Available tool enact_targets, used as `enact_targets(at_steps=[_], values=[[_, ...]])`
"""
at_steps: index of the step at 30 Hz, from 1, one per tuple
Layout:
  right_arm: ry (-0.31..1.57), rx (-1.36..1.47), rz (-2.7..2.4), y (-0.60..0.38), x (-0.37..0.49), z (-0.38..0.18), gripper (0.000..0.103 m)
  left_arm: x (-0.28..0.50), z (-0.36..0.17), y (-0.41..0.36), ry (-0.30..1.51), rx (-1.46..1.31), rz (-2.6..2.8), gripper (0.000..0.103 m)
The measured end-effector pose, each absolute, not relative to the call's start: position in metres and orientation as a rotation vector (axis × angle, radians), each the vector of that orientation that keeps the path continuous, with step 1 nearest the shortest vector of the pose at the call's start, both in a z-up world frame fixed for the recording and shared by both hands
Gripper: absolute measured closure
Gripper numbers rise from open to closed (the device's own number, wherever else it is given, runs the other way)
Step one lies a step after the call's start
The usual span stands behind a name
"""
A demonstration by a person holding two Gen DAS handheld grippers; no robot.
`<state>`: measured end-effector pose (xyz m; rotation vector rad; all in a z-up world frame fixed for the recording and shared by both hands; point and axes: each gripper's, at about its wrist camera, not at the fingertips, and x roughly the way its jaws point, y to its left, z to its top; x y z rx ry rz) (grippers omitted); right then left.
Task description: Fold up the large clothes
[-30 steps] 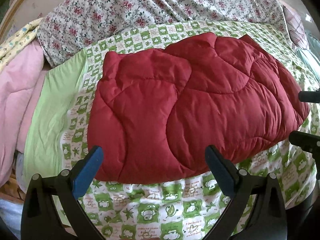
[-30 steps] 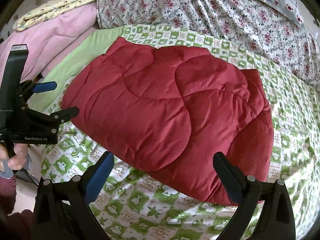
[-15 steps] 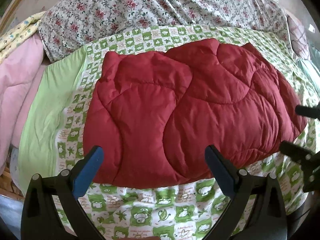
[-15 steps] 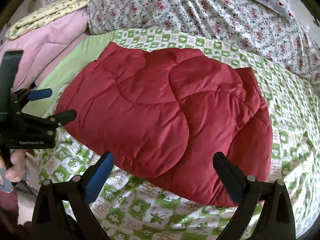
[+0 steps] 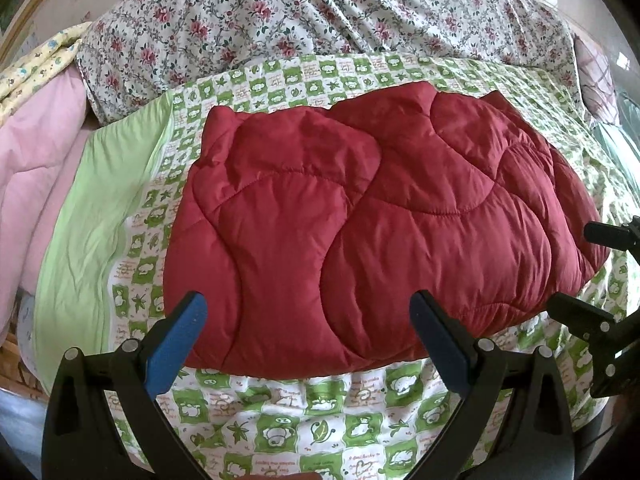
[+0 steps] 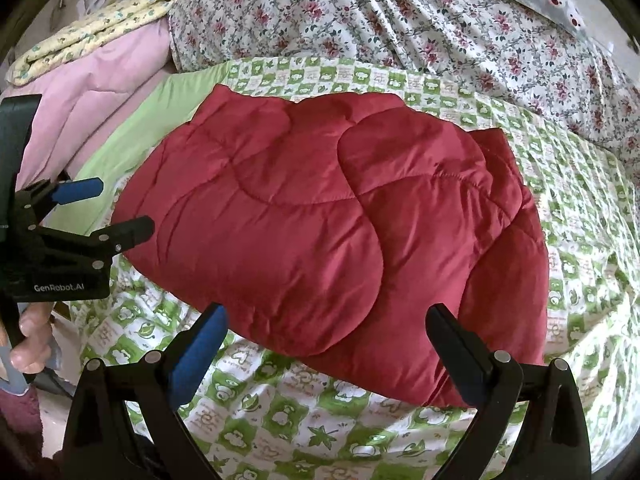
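On the green-and-white checked bedsheet lies the red quilted jacket, folded into a thick bundle, its long edge running across both views. We hold the left gripper and the right gripper above the near edge of the bed; both have their jaws spread wide, nothing between them, neither touching the fabric. Against half a second ago, the bundle sits slightly lower and larger in the left wrist view, and more of the floral quilt shows above it. In the right wrist view it lies a little further up and to the right, with more checked sheet showing in front. Its folds and outline look the same, so the cameras moved and not the jacket. In the right wrist view the left gripper stands at the left edge, tips just beside the jacket's left end, a hand on its handle, partly cut off by the frame. In the left wrist view only the right gripper's finger tips enter from the right edge, near the jacket's right end. Left of the sheet, a plain light-green band borders it, then pink bedding and a yellow printed blanket. We cannot make out sleeves, collar or zip on the bundle; the underside is hidden.
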<state>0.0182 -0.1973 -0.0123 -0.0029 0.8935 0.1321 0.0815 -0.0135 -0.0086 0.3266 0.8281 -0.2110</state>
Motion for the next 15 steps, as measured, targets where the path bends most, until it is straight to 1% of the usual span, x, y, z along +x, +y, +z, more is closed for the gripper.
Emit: enact_targets(at_steps=[15], values=[[0.891,-0.003,0.135,-0.1939,0.0183,-0.0107,0.003,0.0802,-0.0071,-0.015,0.826,0.321,-0.211,0.001]])
